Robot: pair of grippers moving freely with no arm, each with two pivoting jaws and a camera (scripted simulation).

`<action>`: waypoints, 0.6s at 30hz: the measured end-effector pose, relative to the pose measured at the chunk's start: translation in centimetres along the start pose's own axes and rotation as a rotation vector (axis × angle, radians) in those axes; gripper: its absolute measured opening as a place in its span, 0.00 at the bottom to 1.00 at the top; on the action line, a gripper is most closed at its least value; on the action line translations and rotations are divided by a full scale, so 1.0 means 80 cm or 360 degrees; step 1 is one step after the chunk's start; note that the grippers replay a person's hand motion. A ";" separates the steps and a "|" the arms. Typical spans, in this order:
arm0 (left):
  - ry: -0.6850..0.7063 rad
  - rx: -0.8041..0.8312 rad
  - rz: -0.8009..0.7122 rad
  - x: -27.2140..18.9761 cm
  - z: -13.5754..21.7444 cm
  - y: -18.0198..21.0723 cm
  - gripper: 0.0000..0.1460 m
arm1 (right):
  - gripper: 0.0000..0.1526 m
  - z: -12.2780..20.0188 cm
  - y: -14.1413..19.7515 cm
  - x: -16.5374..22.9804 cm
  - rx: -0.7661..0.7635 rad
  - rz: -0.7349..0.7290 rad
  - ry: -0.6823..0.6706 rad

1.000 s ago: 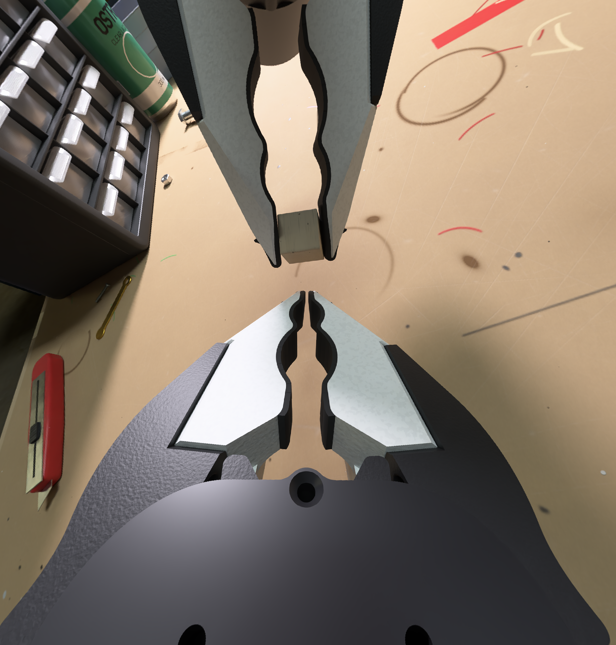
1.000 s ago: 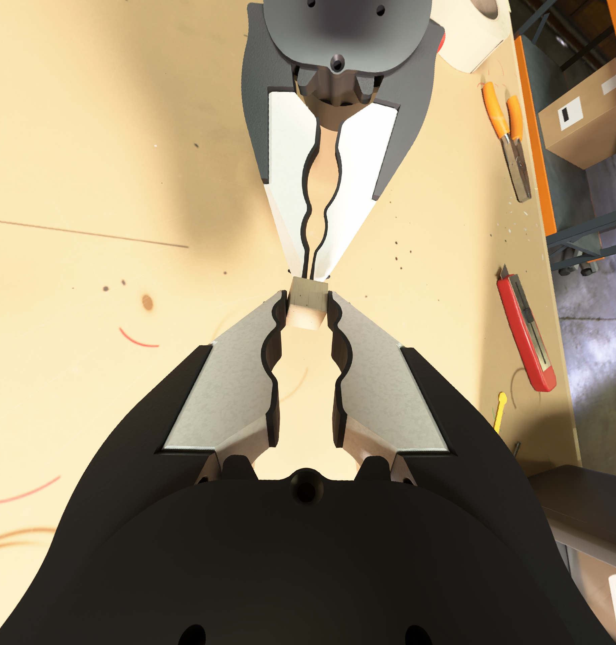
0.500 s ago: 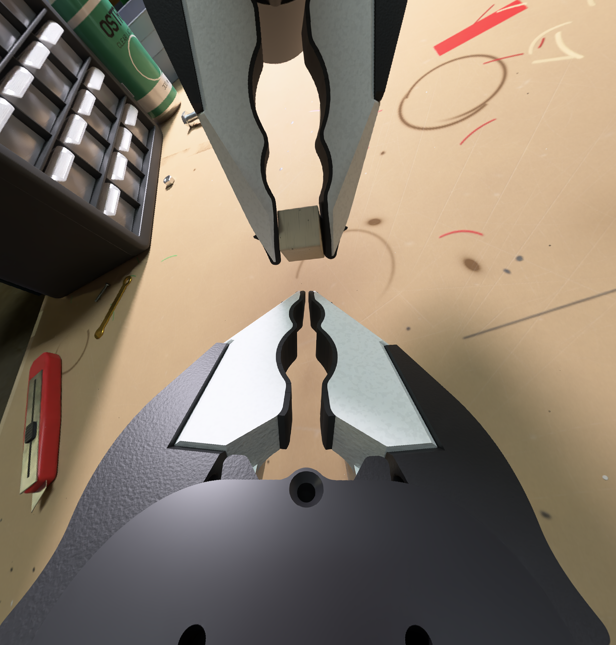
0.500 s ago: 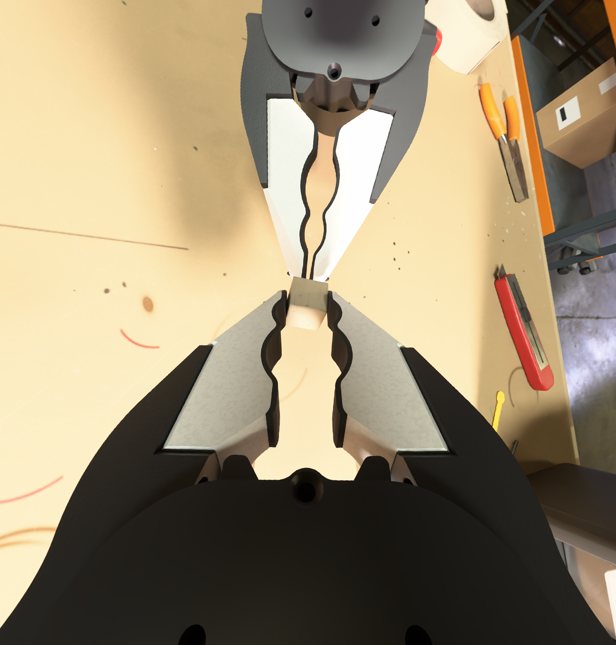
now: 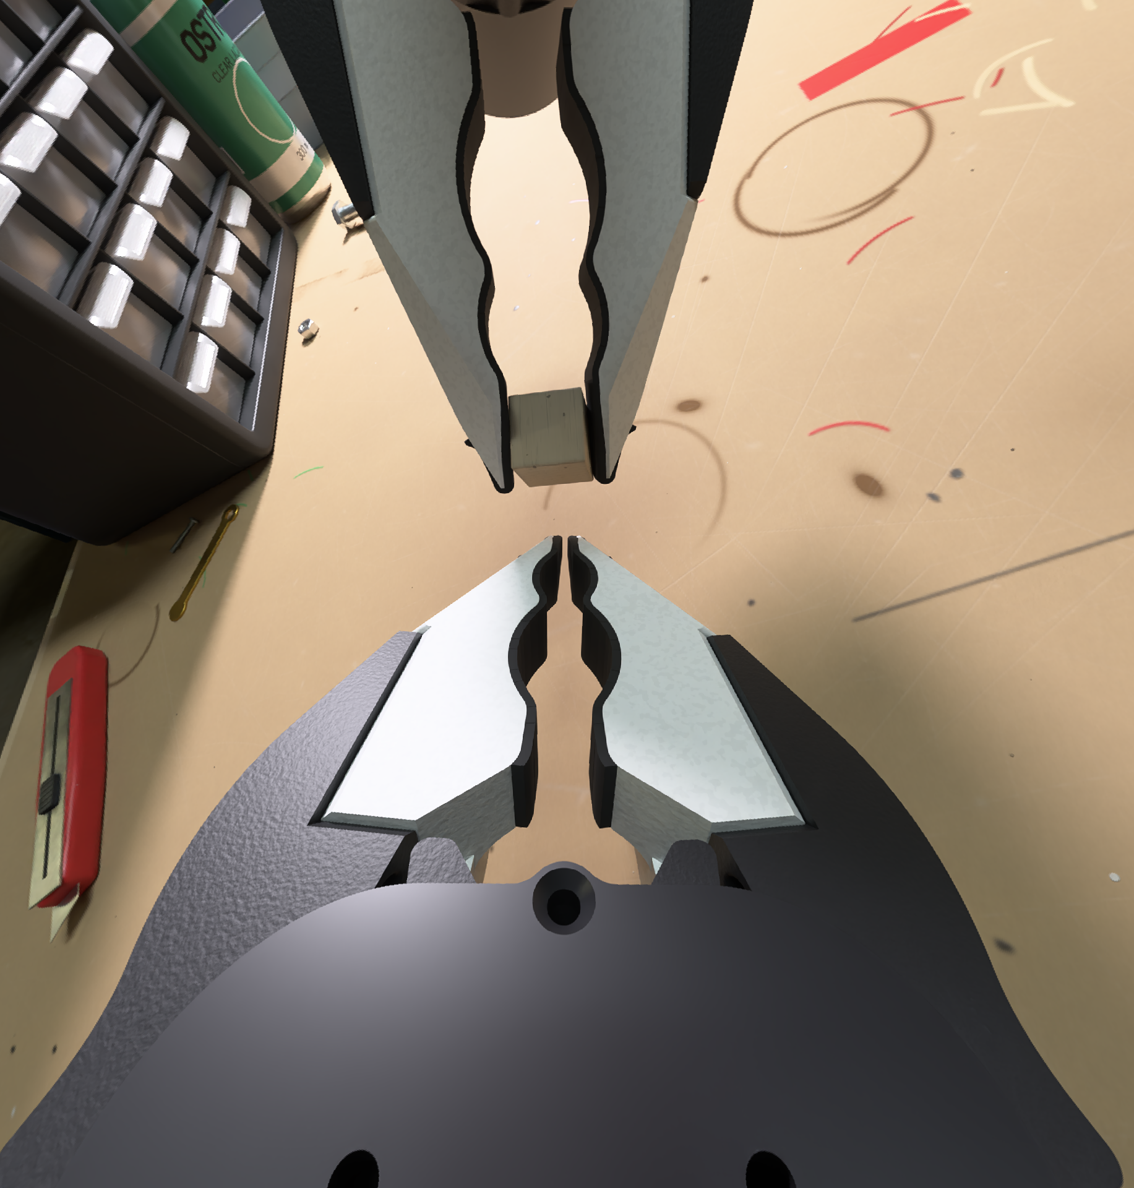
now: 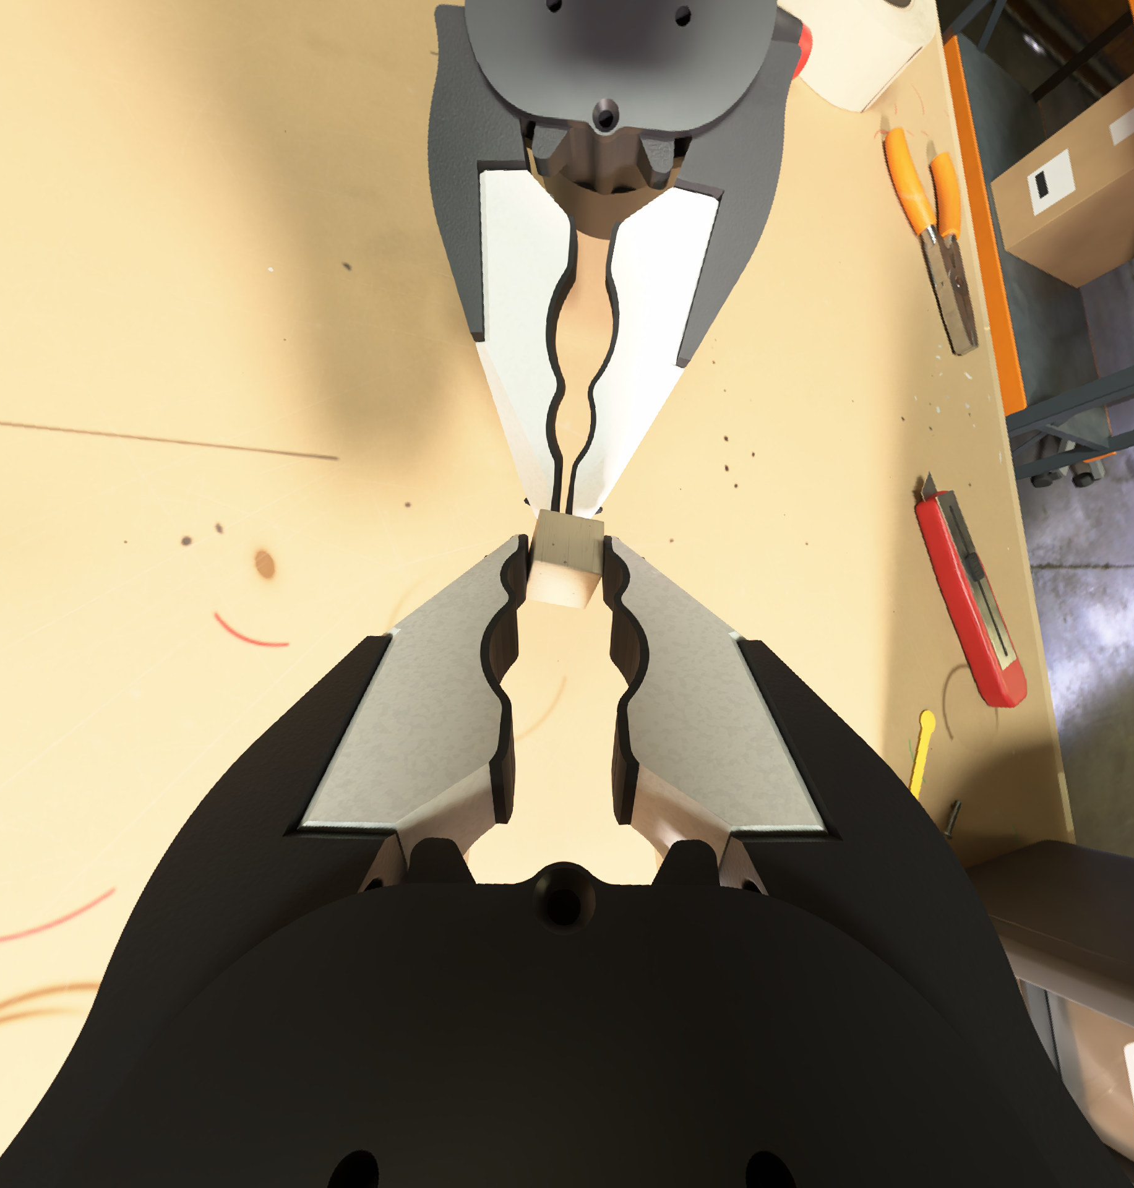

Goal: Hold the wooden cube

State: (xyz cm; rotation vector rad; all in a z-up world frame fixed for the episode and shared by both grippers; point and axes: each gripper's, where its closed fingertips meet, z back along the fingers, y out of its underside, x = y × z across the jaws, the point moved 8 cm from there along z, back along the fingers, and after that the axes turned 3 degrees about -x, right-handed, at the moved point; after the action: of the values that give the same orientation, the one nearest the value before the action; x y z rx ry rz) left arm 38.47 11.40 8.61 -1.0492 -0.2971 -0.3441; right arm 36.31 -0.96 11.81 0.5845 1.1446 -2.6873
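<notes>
1. A tan wooden counter (image 6: 165,321), scuffed with red strokes, ring stains and dark specks, fills both views; past its right edge in the right wrist view lie a grey floor, an orange rack and a cardboard box (image 6: 1078,186).
2. The cube (image 6: 565,566) sits mid-counter, well away from every edge, pinched between the tips of the right claw (image 6: 565,569). The jaws press flat against two opposite faces, so the claw is clenched on the cube.
3. The grip is right at the fingertips, likely so that the cube stays in sight and its other faces stay free. Whether the cube is resting on the counter or raised just above it, I cannot tell.
4. The left claw (image 5: 564,543) points straight at the right one, its tips just short of the cube (image 5: 548,437). Its jaws are clenched with only a slit between them and nothing in it. In the right wrist view its tips look to touch the cube's far edge; the left wrist view shows a gap.
5. Clutter keeps to the edges: a drawer cabinet (image 5: 101,257) and a green tube (image 5: 243,96) at one corner, a red knife (image 5: 72,771) and a brass pin (image 5: 201,562) near that edge, orange pliers (image 6: 930,231) along it farther on.
6. Judged from this, the hold is already made by the right claw alone.
</notes>
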 end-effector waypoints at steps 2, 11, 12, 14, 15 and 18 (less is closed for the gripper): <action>0.0003 -0.0002 0.0005 0.000 0.000 0.000 0.01 | 0.15 0.000 0.000 0.000 -0.0009 0.0015 -0.0005; 0.0012 -0.0019 0.0002 0.000 0.000 0.001 0.01 | 0.15 0.000 0.000 0.001 -0.0043 0.0021 -0.0004; 0.0014 -0.0017 0.0002 0.000 0.000 0.001 0.01 | 0.15 0.000 0.000 0.001 -0.0043 0.0019 -0.0009; 0.0016 -0.0018 0.0002 0.000 0.000 0.001 0.01 | 0.15 0.000 0.000 0.000 -0.0050 0.0012 -0.0019; 0.0016 -0.0017 0.0002 0.000 0.000 0.001 0.01 | 0.15 0.000 0.000 0.000 -0.0052 0.0012 -0.0020; 0.0017 -0.0017 0.0009 0.000 0.000 0.000 0.01 | 0.15 0.000 0.001 0.001 -0.0050 0.0024 -0.0020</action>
State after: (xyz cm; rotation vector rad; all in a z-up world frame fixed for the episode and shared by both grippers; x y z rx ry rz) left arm 38.47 11.43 8.58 -1.0580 -0.2833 -0.3465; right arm 36.29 -0.97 11.75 0.5686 1.1725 -2.6512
